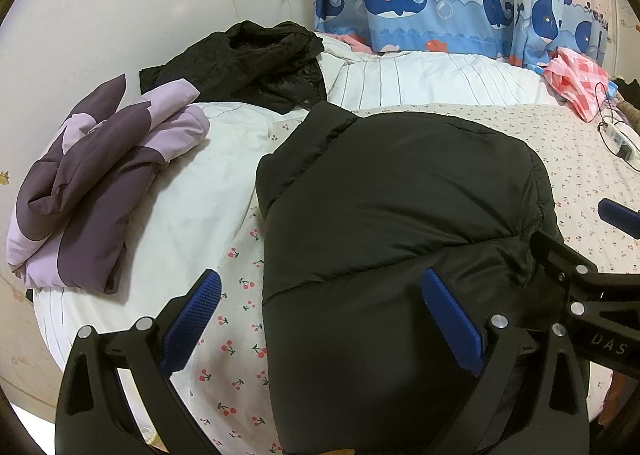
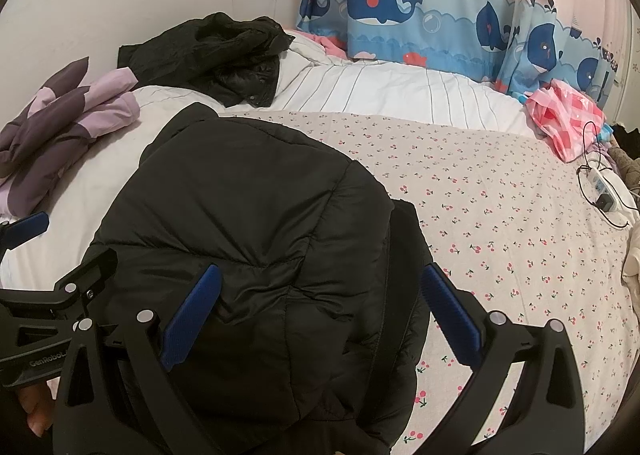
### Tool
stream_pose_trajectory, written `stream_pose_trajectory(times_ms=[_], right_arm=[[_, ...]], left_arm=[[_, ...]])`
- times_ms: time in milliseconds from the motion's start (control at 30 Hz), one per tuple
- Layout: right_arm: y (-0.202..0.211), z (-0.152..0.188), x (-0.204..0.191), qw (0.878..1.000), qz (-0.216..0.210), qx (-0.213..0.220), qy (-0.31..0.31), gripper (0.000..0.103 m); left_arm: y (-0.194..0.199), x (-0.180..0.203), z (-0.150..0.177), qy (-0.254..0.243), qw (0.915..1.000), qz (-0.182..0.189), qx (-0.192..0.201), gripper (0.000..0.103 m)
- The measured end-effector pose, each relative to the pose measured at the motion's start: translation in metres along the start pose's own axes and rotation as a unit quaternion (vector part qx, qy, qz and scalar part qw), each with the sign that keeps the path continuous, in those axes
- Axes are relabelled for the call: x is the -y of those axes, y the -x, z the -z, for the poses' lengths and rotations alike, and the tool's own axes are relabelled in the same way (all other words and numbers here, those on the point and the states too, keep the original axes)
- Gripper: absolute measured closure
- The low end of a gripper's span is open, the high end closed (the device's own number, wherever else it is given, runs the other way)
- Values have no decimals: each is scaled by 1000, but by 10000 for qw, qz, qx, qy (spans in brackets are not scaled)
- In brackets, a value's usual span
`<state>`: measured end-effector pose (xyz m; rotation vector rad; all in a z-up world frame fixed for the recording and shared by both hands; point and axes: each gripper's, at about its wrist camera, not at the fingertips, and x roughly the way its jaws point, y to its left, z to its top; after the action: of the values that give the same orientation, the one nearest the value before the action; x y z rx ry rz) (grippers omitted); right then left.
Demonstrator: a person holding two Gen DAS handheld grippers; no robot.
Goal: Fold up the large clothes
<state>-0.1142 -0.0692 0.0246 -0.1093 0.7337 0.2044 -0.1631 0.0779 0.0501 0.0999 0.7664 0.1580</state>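
Note:
A black puffer jacket (image 1: 400,215) lies folded into a thick pad on the cherry-print sheet (image 1: 236,335). My left gripper (image 1: 322,325) is open over the jacket's near left edge, one pad above the sheet and the other above the jacket. In the right wrist view the same jacket (image 2: 248,235) fills the near left. My right gripper (image 2: 320,317) is open astride its near right edge, with nothing pinched. A blue pad of the right gripper's fingers (image 1: 618,215) shows at the right edge of the left view.
A folded purple and lilac jacket (image 1: 92,183) lies at the left. A crumpled black garment (image 1: 248,59) sits at the back on a white striped duvet (image 1: 420,83). A pink checked bag (image 2: 564,123) and a power strip with cable (image 2: 604,191) lie at the right.

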Motion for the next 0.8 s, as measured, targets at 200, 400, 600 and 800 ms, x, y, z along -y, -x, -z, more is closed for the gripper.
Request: stream_pose_trajectory(times_ms=[200,400,600,800], right_arm=[[1,-1,0,10000,33,26,31,6],[1,-1,-1,10000,37,30,24,6],[1,-1,0,10000,28,24,27,6],[1,-1,-1,10000,36,29,21,6]], left_arm=[[-1,-2,-2,23,10000,-39,4,7],[-4,-2,-2,12,10000,-82,-12,7],[-5,-3,-2,11,9999,-107,-13,7],[-6,-6,-2,96,9999,-53,-64,7]])
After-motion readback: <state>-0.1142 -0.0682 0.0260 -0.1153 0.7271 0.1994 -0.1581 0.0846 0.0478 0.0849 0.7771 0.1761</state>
